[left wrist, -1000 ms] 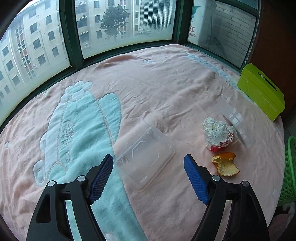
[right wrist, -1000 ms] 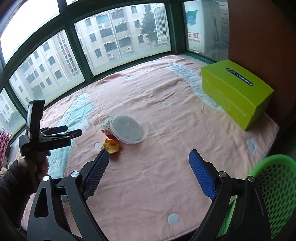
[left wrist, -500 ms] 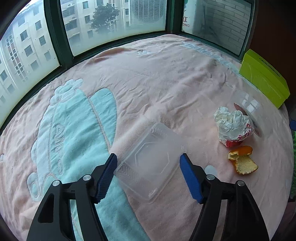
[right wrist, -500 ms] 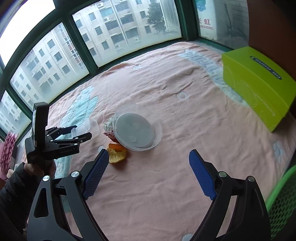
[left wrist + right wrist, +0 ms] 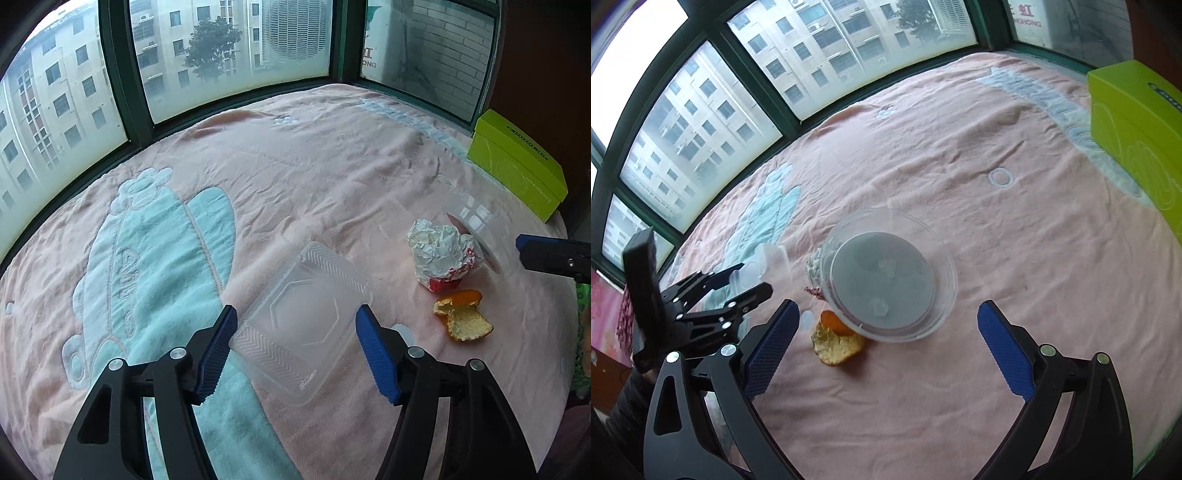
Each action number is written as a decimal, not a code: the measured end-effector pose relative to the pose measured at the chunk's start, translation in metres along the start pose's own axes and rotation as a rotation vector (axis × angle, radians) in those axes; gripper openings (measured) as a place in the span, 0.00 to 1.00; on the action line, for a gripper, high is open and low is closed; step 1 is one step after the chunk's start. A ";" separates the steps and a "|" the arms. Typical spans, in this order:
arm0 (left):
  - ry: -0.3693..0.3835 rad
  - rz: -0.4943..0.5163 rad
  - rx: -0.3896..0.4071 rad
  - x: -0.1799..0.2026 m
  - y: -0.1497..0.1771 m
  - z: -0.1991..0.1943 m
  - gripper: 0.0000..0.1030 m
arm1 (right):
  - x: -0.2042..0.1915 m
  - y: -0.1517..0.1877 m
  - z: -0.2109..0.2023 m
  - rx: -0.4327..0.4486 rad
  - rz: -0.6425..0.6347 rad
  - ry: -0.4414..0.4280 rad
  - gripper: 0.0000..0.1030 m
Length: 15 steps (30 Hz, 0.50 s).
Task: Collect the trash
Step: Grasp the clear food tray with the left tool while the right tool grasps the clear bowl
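Observation:
A clear square plastic lid lies on the pink blanket. My left gripper is open, its blue pads on either side of the lid's near end. It also shows in the right wrist view. Right of it sit a crumpled paper cup, an orange peel and a clear round bowl on its side. My right gripper is open, just short of the round bowl, with the peel by its left pad.
A lime green box stands at the blanket's far right by a brown wall. Green-framed windows run along the far edge. A green mesh basket's edge shows at the far right.
My left gripper moved forward and down, so the clear lid now lies between its pads, and it narrowed a little. My right gripper moved forward and down toward the round bowl.

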<state>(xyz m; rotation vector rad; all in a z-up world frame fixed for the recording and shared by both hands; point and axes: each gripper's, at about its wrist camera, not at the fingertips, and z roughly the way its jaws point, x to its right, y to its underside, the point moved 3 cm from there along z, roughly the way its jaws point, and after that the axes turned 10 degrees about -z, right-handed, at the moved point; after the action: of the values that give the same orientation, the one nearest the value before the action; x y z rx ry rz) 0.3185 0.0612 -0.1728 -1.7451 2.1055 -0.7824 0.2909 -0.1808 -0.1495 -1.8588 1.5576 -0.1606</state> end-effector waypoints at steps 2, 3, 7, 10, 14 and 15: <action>0.004 -0.010 0.006 0.000 0.000 -0.005 0.62 | 0.005 -0.001 0.007 -0.010 0.032 -0.025 0.95; 0.004 -0.013 0.008 0.000 0.001 -0.007 0.62 | 0.007 -0.002 0.009 -0.013 0.044 -0.041 0.95; 0.011 -0.038 0.019 -0.002 0.002 -0.016 0.62 | 0.013 -0.002 0.017 -0.018 0.061 -0.071 0.95; 0.016 -0.052 0.025 -0.003 0.004 -0.020 0.62 | 0.014 -0.002 0.022 -0.027 0.072 -0.086 0.95; 0.023 -0.070 0.026 -0.004 0.008 -0.024 0.62 | 0.014 -0.001 0.026 -0.028 0.077 -0.095 0.94; 0.024 -0.071 0.026 -0.004 0.008 -0.025 0.62 | 0.014 -0.001 0.027 -0.033 0.080 -0.095 0.92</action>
<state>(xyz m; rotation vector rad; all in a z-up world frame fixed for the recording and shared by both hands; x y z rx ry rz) 0.2995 0.0711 -0.1580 -1.8149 2.0490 -0.8503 0.3095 -0.1821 -0.1744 -1.7988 1.5748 -0.0107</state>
